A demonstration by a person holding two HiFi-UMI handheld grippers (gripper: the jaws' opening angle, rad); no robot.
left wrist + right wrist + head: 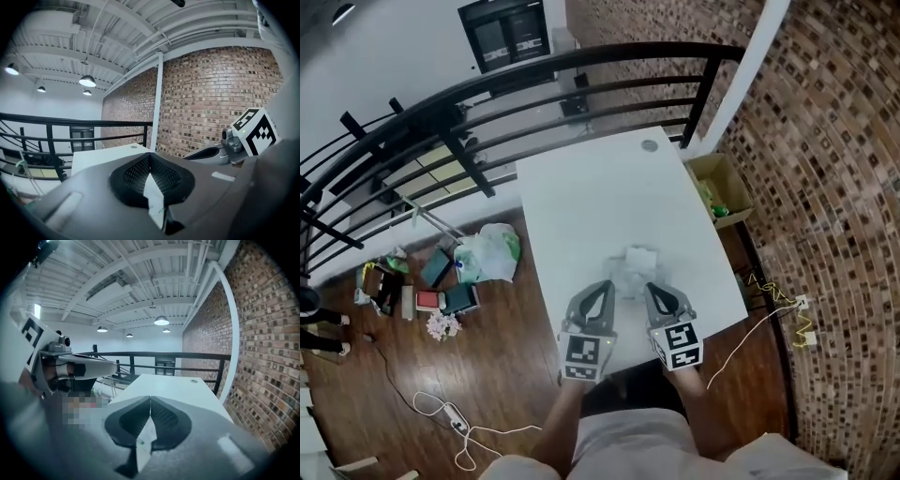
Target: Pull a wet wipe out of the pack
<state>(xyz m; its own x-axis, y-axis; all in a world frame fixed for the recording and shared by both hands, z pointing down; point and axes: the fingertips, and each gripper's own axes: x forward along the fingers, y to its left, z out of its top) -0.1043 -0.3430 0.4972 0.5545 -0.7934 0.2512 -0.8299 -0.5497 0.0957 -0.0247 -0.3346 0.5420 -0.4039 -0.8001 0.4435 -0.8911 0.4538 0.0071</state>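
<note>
The wet wipe pack (pixel 637 266), pale and crinkled, lies on the white table (pixel 600 197) near its front edge. My left gripper (pixel 602 285) is just left of the pack and my right gripper (pixel 652 288) just right of it, both hovering at its near side. Whether either touches it I cannot tell. In the left gripper view the left gripper (pixel 150 155) has its jaws met at the tips with nothing held. The right gripper (pixel 150 399) is shut the same way. Each gripper view shows the other gripper beside it, the right gripper (pixel 215 153) and the left gripper (pixel 91 367).
A black railing (pixel 534 80) curves round the table's far and left sides. A cardboard box (pixel 722 192) stands at the table's right by the brick wall (pixel 825 169). Bags and clutter (pixel 478 258) lie on the wooden floor at left. A white cable (pixel 755 333) trails at right.
</note>
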